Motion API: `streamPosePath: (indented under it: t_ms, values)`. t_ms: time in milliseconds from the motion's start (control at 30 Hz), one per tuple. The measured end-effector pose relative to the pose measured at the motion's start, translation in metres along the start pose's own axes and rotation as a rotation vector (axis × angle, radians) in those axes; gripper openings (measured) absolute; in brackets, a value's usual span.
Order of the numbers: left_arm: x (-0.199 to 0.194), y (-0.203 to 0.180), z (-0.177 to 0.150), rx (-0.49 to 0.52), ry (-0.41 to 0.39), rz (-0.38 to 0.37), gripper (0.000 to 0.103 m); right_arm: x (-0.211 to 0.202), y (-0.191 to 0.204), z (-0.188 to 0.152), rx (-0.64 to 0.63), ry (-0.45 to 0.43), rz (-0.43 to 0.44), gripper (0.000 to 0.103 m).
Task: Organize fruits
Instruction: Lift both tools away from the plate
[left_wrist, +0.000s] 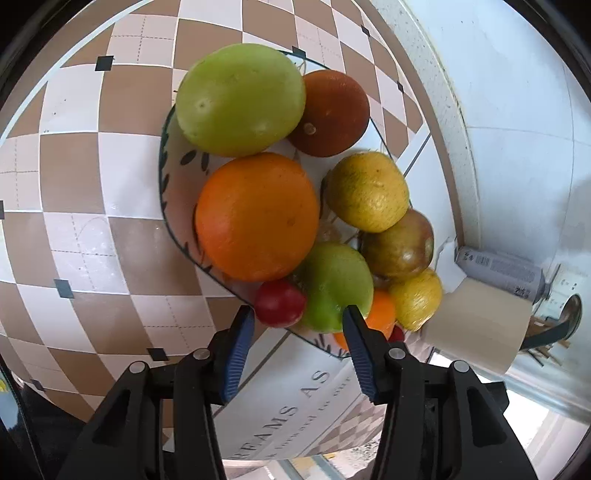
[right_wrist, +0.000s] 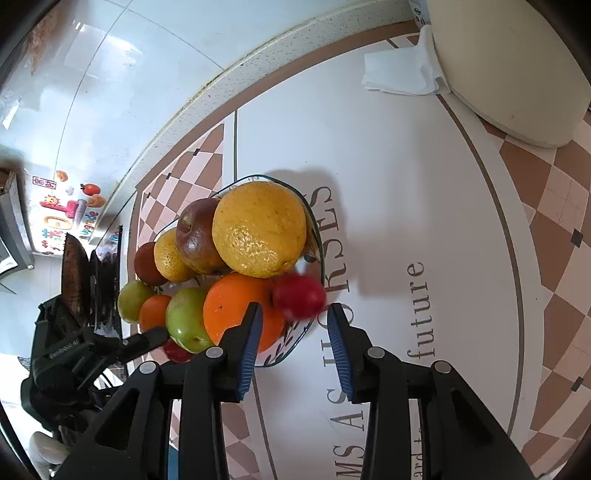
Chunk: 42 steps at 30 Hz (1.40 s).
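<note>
Red and small, the plum (right_wrist: 300, 296) sits at the rim of the bowl (right_wrist: 314, 236) (heaped full of fruit), so I keep my right gripper (right_wrist: 294, 314) open just before it; my left gripper (left_wrist: 298, 314) hovers open at the opposite rim.

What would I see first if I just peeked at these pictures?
A plate piled high with bright fruit: a big orange in the middle, a green fruit behind it and a yellow citrus on top of the heap. Small red fruits sit at the plate's near edge, one right ahead of the open right tool, another by the open left tool.
</note>
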<state>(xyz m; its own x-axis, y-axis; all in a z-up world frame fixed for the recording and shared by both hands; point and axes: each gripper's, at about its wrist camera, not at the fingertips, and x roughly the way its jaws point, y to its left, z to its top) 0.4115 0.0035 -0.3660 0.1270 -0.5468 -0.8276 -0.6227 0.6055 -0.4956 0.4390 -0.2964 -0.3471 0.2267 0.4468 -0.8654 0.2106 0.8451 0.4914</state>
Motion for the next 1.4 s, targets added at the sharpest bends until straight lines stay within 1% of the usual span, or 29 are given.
streamPosePath:
  t_ms: [167, 233, 300, 333, 367, 400, 433, 467, 500, 533, 567, 600, 633, 667, 700, 733, 767, 833, 900, 1033, 1233, 1400]
  values:
    - [0.000, 0.002, -0.003, 0.011, -0.001, 0.011, 0.047, 0.001, -0.002, -0.003, -0.016, 0.012, 0.001, 0.043]
    - [-0.002, -0.001, -0.006, 0.036, -0.002, 0.025, 0.047, -0.002, -0.003, -0.004, -0.022, 0.009, -0.006, 0.043]
    - [-0.009, -0.008, -0.013, 0.096, -0.024, 0.064, 0.047, -0.007, -0.002, -0.006, -0.046, -0.001, -0.039, 0.044]
    - [-0.012, -0.013, -0.017, 0.138, -0.039, 0.090, 0.047, -0.010, 0.000, -0.008, -0.061, -0.008, -0.062, 0.052]
    - [-0.016, -0.020, -0.022, 0.194, -0.060, 0.132, 0.047, -0.015, 0.005, -0.011, -0.084, -0.014, -0.102, 0.059]
    - [-0.019, -0.027, -0.027, 0.249, -0.079, 0.177, 0.047, -0.018, 0.006, -0.014, -0.098, -0.016, -0.128, 0.075]
    - [-0.022, -0.035, -0.034, 0.325, -0.102, 0.241, 0.047, -0.022, 0.011, -0.018, -0.118, -0.021, -0.164, 0.082]
    - [-0.023, -0.042, -0.040, 0.398, -0.113, 0.296, 0.047, -0.026, 0.016, -0.022, -0.138, -0.027, -0.190, 0.083]
    - [-0.022, -0.045, -0.044, 0.442, -0.120, 0.331, 0.047, -0.029, 0.019, -0.025, -0.154, -0.031, -0.207, 0.083]
    - [-0.022, -0.051, -0.050, 0.508, -0.137, 0.389, 0.047, -0.033, 0.025, -0.028, -0.178, -0.034, -0.230, 0.084]
    - [-0.022, -0.053, -0.055, 0.548, -0.152, 0.424, 0.047, -0.037, 0.031, -0.033, -0.200, -0.038, -0.253, 0.086]
    - [-0.024, -0.056, -0.061, 0.599, -0.179, 0.471, 0.048, -0.041, 0.036, -0.037, -0.220, -0.044, -0.276, 0.094]
    - [-0.025, -0.058, -0.064, 0.624, -0.191, 0.495, 0.058, -0.045, 0.041, -0.041, -0.234, -0.047, -0.294, 0.096]
    - [-0.028, -0.060, -0.068, 0.651, -0.205, 0.515, 0.071, -0.050, 0.045, -0.046, -0.244, -0.056, -0.311, 0.096]
    - [-0.030, -0.061, -0.070, 0.668, -0.220, 0.528, 0.079, -0.055, 0.049, -0.050, -0.254, -0.070, -0.319, 0.096]
    - [-0.034, -0.062, -0.074, 0.691, -0.236, 0.542, 0.090, -0.061, 0.052, -0.055, -0.264, -0.088, -0.327, 0.096]
    - [-0.039, -0.063, -0.078, 0.710, -0.254, 0.553, 0.093, -0.067, 0.055, -0.060, -0.268, -0.105, -0.336, 0.096]
    - [-0.048, -0.065, -0.082, 0.729, -0.280, 0.555, 0.094, -0.078, 0.060, -0.067, -0.273, -0.132, -0.346, 0.096]
    - [-0.059, -0.064, -0.089, 0.751, -0.299, 0.545, 0.098, -0.091, 0.066, -0.074, -0.272, -0.160, -0.353, 0.096]
    - [-0.080, -0.062, -0.107, 0.801, -0.341, 0.524, 0.099, -0.116, 0.081, -0.091, -0.253, -0.219, -0.343, 0.097]
    - [-0.131, -0.053, -0.146, 0.863, -0.435, 0.478, 0.099, -0.160, 0.110, -0.138, -0.242, -0.319, -0.335, 0.097]
    - [-0.179, -0.042, -0.177, 0.897, -0.521, 0.455, 0.099, -0.195, 0.134, -0.182, -0.251, -0.375, -0.347, 0.097]
